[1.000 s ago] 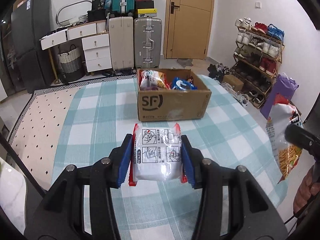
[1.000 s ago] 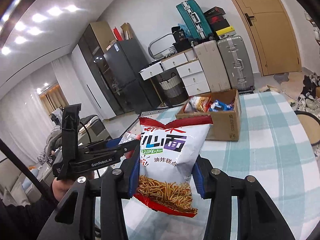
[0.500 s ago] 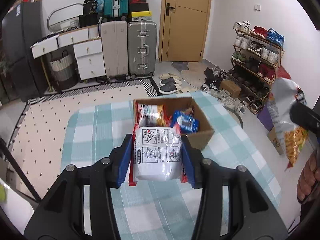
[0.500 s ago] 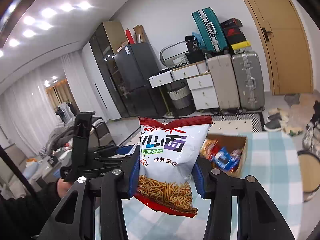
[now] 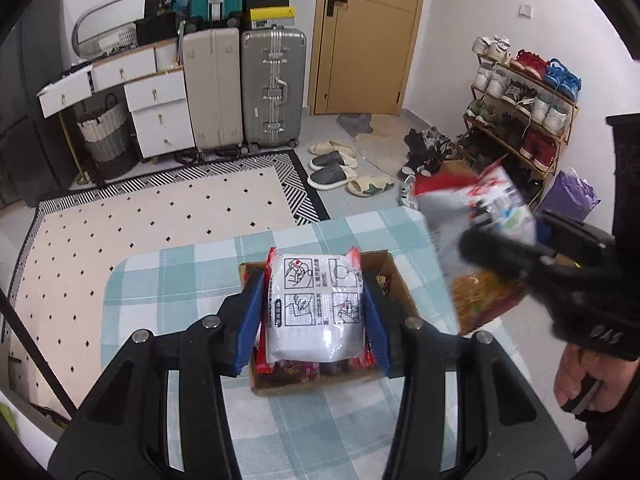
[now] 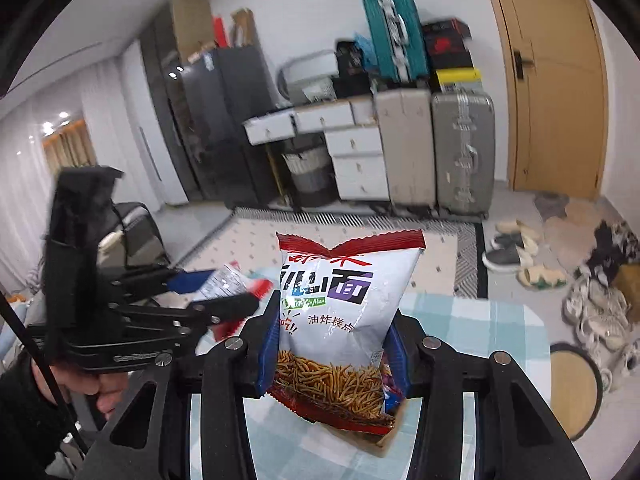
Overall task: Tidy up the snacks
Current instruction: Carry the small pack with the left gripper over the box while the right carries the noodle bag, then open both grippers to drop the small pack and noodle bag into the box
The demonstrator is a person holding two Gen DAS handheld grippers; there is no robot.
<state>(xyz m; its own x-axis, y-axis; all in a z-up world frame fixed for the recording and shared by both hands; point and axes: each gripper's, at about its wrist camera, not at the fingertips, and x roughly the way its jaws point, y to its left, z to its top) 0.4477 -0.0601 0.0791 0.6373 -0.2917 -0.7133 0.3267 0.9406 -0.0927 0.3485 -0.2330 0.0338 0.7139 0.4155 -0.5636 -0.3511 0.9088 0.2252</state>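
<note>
My left gripper is shut on a white noodle packet with red ends, held right above the open cardboard box on the checked table. My right gripper is shut on a white and red snack bag of fried sticks, held upright over the box, whose corner shows below the bag. In the left wrist view the right gripper with the snack bag hangs at the box's right. In the right wrist view the left gripper sits at left.
The table has a teal and white checked cloth. Beyond its far edge lie a dotted rug, suitcases, a white drawer unit, slippers, a door and a shoe rack. A round stool stands at right.
Both grippers have risen and moved forward over the box, tilting to look down on it. The right gripper with the snack bag has come closer to the left one.
</note>
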